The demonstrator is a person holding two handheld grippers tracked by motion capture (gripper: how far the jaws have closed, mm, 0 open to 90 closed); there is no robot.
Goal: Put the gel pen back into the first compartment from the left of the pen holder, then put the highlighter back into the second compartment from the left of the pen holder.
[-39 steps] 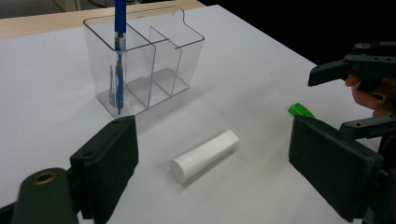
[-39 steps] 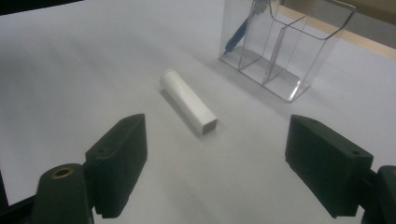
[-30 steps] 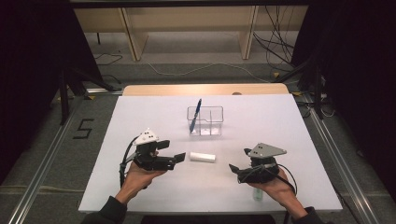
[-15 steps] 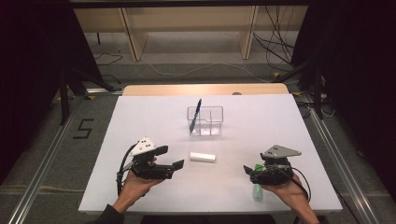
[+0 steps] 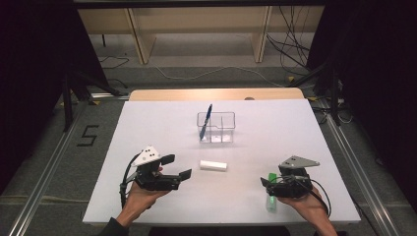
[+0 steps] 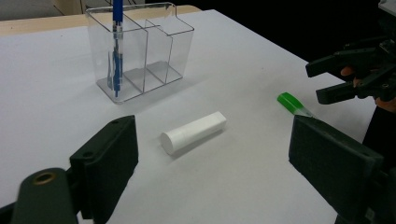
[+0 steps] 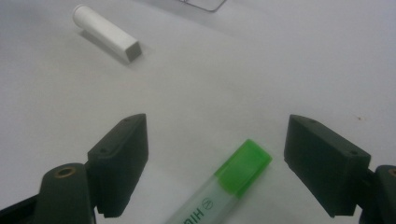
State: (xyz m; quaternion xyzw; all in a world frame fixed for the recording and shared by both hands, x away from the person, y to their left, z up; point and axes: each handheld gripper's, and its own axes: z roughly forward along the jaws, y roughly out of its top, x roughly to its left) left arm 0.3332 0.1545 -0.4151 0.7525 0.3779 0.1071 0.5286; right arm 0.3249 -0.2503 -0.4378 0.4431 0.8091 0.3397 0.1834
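Jaws wide apart on the right gripper (image 5: 269, 185), nothing between them yet, and sitting right under them is the green highlighter (image 7: 219, 191), lying flat on the white table (image 5: 295, 128) near its front edge on the person's right side. From the right gripper view the capped green end pokes up into the gap between the two black jaws, with the clear barrel running back down toward the camera, so the marker's long axis runs roughly along the line the gripper is pointing, slanted a little to one side. That's the relation to watch: the jaws stand either side of the barrel, so closing should catch it across its narrow width, I'd say, once the gripper drops lower; how far above the table it sits I cannot tell.

Over on the other side, the left gripper (image 5: 178, 167) is spread open too and holds nothing. It faces the white cylinder (image 6: 193, 132), which lies on its side mid-table, near that gripper's jaws but apart from them, well apart from the highlighter. Behind it stands the clear organiser (image 5: 216, 127) with a blue pen (image 5: 206, 121) leaning in its left compartment.

Right hand is plainly the nearer one to the highlighter, left hand the nearer one to the cylinder
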